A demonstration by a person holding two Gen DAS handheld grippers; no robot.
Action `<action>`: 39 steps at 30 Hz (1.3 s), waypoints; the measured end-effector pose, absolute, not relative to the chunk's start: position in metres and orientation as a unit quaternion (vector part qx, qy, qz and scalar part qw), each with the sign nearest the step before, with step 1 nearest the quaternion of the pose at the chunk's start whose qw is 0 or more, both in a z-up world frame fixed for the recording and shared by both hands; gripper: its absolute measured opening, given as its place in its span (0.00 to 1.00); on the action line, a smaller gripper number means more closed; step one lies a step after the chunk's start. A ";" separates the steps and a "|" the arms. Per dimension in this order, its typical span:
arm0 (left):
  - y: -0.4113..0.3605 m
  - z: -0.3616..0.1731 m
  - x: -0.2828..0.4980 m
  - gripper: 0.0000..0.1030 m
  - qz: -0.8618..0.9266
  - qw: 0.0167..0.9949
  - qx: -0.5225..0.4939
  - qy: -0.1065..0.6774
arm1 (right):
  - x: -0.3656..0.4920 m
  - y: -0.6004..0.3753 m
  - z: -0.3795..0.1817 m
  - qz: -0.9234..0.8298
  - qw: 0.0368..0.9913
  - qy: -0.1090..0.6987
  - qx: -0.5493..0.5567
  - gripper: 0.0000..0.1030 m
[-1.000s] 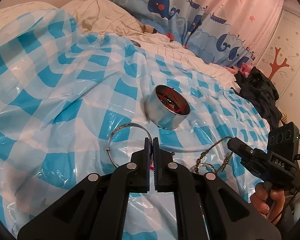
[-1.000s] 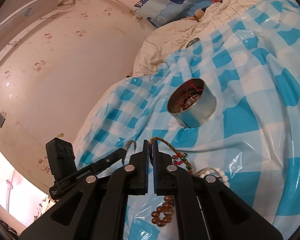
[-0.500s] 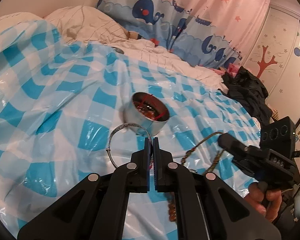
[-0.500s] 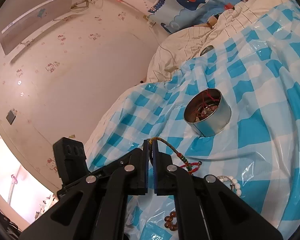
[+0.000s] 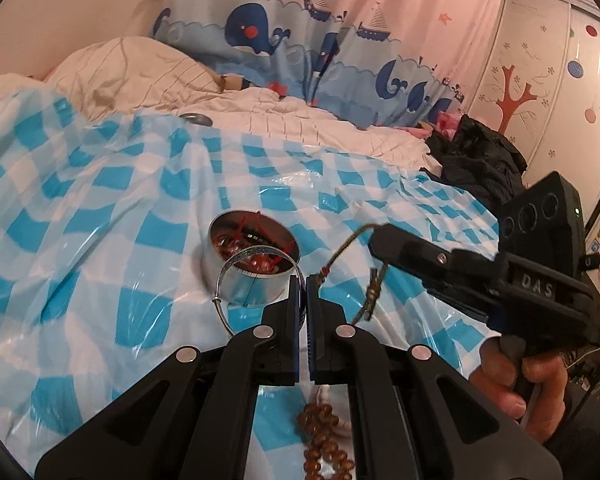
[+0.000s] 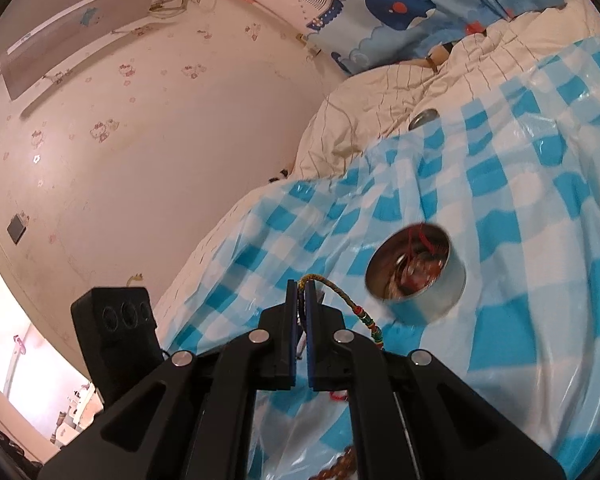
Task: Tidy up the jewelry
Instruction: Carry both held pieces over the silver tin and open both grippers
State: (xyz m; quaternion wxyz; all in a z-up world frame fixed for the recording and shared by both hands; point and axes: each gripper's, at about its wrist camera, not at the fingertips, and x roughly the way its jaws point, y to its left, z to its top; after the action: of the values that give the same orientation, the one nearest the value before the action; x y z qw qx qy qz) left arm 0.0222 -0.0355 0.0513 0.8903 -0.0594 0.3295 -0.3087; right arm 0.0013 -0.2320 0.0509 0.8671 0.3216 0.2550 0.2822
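Both claws have lifted: left claw (image 5: 303,280) clamps the stiff silver bangle (image 5: 256,256) above the tin (image 5: 252,280); right claw (image 6: 300,286) pinches the limp, light braided cord (image 6: 350,304), best gripped mid-cord.

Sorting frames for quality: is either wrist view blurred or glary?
Right wrist view: the metal tin is motion-smeared, and the checked plastic sheet is soft. Left wrist view: sharper, with glare on the plastic sheet; pink-tinted room light in both.
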 end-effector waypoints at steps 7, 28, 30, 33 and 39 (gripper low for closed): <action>-0.054 0.053 0.046 0.02 -0.315 0.889 -0.057 0.327 | 0.016 -0.240 0.058 0.277 0.872 0.237 0.327 0.04; -0.081 0.046 0.091 0.02 -0.297 0.895 -0.040 0.331 | 0.067 -0.244 0.060 0.257 0.886 0.241 0.300 0.04; -0.081 0.045 0.092 0.02 -0.297 0.895 -0.038 0.330 | 0.070 -0.242 0.058 0.255 0.887 0.245 0.296 0.04; -0.081 0.045 0.094 0.02 -0.295 0.895 -0.039 0.331 | 0.073 -0.240 0.055 0.252 0.888 0.250 0.291 0.04; -0.083 0.044 0.100 0.02 -0.293 0.896 -0.042 0.331 | 0.077 -0.238 0.053 0.247 0.891 0.254 0.283 0.04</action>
State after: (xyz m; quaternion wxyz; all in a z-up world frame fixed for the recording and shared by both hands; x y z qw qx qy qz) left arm 0.0995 -0.0834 0.0437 0.8958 -0.0424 0.3314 -0.2932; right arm 0.0774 -0.2384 0.0534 0.8910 0.2833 0.2544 0.2474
